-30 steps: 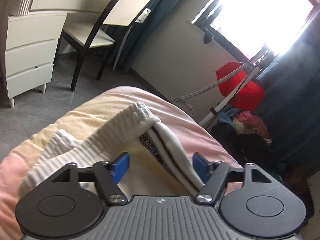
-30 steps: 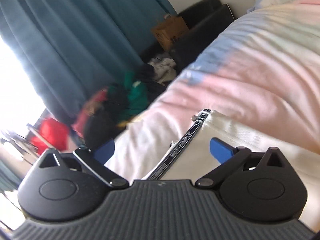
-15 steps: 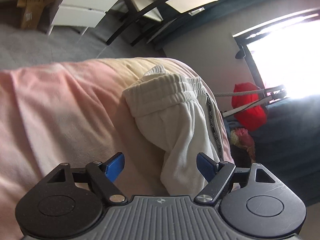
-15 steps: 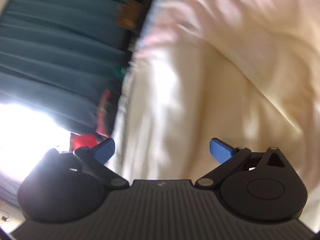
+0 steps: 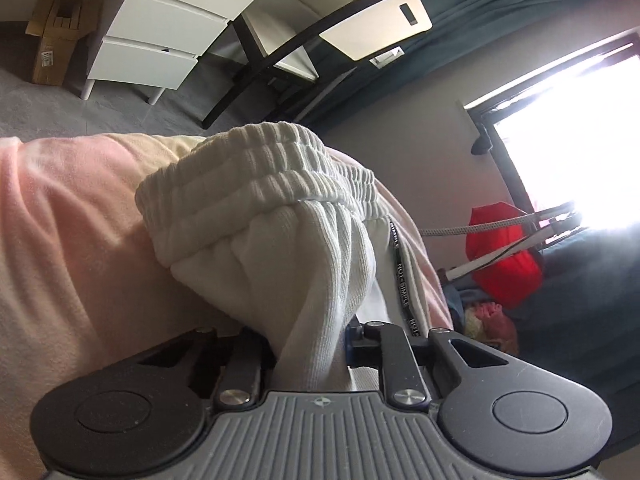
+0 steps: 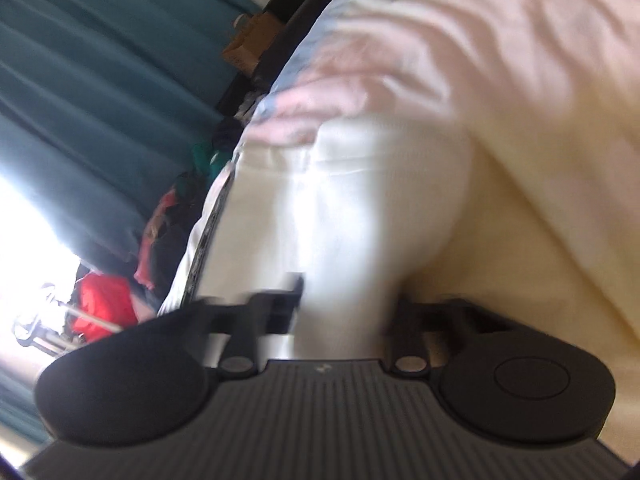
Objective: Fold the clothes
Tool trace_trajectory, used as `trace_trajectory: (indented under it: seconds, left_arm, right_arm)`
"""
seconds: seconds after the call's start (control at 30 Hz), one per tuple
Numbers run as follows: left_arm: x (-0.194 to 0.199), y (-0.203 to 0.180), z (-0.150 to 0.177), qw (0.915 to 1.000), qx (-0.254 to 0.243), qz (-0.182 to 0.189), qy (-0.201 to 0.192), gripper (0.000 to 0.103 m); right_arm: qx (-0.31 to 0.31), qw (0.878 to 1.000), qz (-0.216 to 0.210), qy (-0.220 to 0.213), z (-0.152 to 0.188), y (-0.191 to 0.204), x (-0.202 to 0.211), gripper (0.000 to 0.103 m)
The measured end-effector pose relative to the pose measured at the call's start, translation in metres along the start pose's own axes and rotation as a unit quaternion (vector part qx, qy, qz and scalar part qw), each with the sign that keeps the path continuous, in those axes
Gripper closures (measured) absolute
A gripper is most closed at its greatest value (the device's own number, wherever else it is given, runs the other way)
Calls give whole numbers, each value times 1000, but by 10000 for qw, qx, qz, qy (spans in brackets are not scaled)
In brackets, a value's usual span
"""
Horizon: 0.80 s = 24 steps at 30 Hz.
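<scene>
Two claws have just been closing, and each one now has white cloth pinched between its jaws.

From the left wrist camera, your left claw (image 5: 310, 344) squeezes a bunched fold of the white pants (image 5: 288, 248). The pants lie on the pink and yellow bed cover (image 5: 72, 240), with the ribbed waistband (image 5: 256, 172) up at the far end. You hold only a thin ridge of cloth. If you pull fast, I think it can slip out. The black printed stripe (image 5: 402, 280) runs just beside your claw, and the pants look crumpled there, so the fold may come out crooked.

From the right wrist camera, your right claw (image 6: 340, 320) also grips the white pants (image 6: 360, 200), but this picture is blurry. You cannot tell how much cloth is caught. It may have grabbed the bed cover (image 6: 520, 80) too, and then the cover would lift with the pants. If your two hands move apart unevenly, the cloth could twist.
</scene>
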<state>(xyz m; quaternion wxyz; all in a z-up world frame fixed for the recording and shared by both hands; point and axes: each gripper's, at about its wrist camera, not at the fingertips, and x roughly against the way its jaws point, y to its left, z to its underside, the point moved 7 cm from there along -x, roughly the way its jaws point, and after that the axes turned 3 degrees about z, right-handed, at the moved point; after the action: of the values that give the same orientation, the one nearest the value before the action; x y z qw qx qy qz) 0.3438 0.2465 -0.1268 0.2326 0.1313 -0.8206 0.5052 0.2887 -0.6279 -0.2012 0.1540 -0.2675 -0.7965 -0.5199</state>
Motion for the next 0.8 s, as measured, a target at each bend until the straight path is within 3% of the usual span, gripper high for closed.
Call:
trace_trajectory:
  seconds: [0.1,0.2,0.3,0.5,0.63,0.7,0.8]
  left_arm:
    - [18,-8,-16,9997,84,198,80,90]
    - [43,-22,-28,9995,-186,263,33,91]
    - [83,-17,-33,9992,-181,359,-27,91]
    - [180,32,-61,9995,-134,287,-15,91]
    - [237,58,-75,9980,-609,142,42,91]
    - [256,72,-76,9963,-841,68,151,91]
    - [264,98,-67,9912,-1251,-100,423,90]
  right_arm:
    - [40,9997,-201,-93,-8,9,20,88]
    - [79,9994,-333,-94,-16,13,44,89]
    - [-426,9974,-573,18,-14,-1,73,89]
    - [-1098,9921,-503,354,25,-58,127,89]
    - [-1275,9890,-461,594,44,-73,156,89]
    - [-1067,9920,-367,575,44,-71,164,89]
    - [-841,9948,-114,566,48,-76,168,89]
